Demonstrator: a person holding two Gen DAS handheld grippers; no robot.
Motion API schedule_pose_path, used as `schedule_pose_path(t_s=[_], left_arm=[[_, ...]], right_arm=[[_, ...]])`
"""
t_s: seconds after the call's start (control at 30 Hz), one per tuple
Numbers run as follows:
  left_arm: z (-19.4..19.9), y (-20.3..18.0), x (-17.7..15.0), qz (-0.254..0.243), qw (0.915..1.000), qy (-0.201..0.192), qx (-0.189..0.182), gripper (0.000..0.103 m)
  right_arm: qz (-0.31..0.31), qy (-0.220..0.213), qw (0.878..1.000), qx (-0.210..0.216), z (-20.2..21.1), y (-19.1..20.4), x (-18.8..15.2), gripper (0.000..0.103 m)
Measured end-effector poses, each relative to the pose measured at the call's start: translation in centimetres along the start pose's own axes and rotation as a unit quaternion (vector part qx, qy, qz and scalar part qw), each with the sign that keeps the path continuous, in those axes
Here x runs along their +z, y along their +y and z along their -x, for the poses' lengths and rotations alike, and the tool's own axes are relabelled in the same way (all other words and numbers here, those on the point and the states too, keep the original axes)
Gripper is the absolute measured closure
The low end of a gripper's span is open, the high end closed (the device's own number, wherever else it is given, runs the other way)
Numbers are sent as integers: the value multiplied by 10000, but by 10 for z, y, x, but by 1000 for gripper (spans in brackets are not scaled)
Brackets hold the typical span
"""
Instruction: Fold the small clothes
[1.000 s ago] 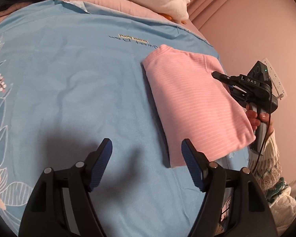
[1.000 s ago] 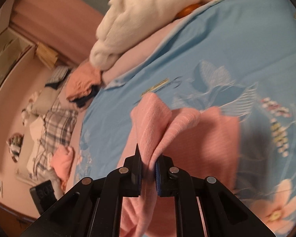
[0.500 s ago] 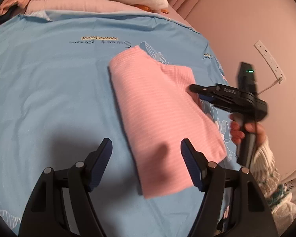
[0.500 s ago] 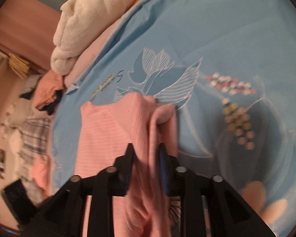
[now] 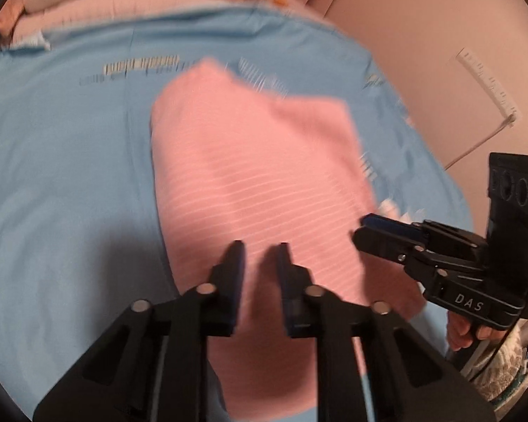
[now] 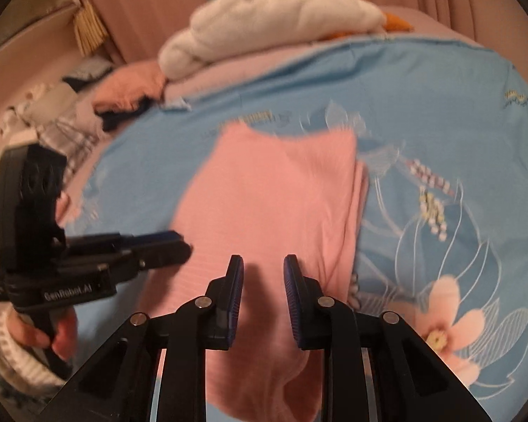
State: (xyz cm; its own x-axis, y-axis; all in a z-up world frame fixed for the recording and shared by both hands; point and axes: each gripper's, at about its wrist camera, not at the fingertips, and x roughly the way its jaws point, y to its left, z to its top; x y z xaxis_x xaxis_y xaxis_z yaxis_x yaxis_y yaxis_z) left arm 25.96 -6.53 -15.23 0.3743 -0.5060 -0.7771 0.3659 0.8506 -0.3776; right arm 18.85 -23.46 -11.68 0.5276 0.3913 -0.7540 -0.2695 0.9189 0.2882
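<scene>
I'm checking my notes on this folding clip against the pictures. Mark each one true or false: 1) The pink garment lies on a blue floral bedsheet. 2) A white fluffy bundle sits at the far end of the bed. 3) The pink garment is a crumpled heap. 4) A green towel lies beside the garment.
1) True: the pink garment lies on the blue floral bedsheet.
2) True: the white fluffy bundle rests at the far end, beyond the sheet.
3) False: it lies flat, folded into a roughly rectangular shape.
4) False: no green towel shows; only the sheet surrounds the garment.
</scene>
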Motion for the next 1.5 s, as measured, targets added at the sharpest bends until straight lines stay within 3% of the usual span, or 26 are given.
schedule_pose_path(t_s=[0.1, 0.47, 0.67, 0.8, 0.83, 0.9, 0.93, 0.97, 1.07, 1.2, 1.27, 1.5], left_arm=[[-4, 9, 0, 121, 9999, -1, -77, 99], [38, 7, -28, 123, 9989, -216, -402, 95], [14, 9, -45, 205, 9994, 141, -237, 94], [15, 12, -46, 296, 9991, 101, -274, 93], [17, 14, -46, 334, 9989, 106, -300, 90], [24, 19, -45, 432, 9985, 70, -325, 68], [29, 23, -46, 493, 9985, 16, -245, 40], [33, 28, -46, 577, 9982, -53, -176, 23], [40, 40, -45, 816, 9962, -191, -238, 24], [40, 54, -40, 1080, 9932, -199, -378, 24], [39, 58, -38, 1154, 9920, -187, -473, 24], [28, 53, -26, 1079, 9929, -126, -488, 24]], right_arm=[[-42, 97, 9999, -70, -11, -4, -5, 78], [390, -127, 9991, 102, 31, 14, -29, 78], [304, 315, 9989, -156, 9, 10, -52, 77], [103, 247, 9996, -78, 5, 5, -54, 77], [76, 237, 9997, -29, 8, 5, -54, 76], [-79, 203, 9995, 219, 16, -1, -53, 73], [-162, 168, 9992, 332, 20, -3, -53, 69], [-335, 83, 9981, 514, 27, -9, -53, 61], [-916, -198, 9911, 945, 43, -29, -54, 41], [-1555, -539, 9783, 1255, 55, -59, -55, 36], [-1790, -562, 9734, 1314, 53, -71, -56, 26], [-2192, -241, 9645, 1451, 29, -96, -49, 25]])
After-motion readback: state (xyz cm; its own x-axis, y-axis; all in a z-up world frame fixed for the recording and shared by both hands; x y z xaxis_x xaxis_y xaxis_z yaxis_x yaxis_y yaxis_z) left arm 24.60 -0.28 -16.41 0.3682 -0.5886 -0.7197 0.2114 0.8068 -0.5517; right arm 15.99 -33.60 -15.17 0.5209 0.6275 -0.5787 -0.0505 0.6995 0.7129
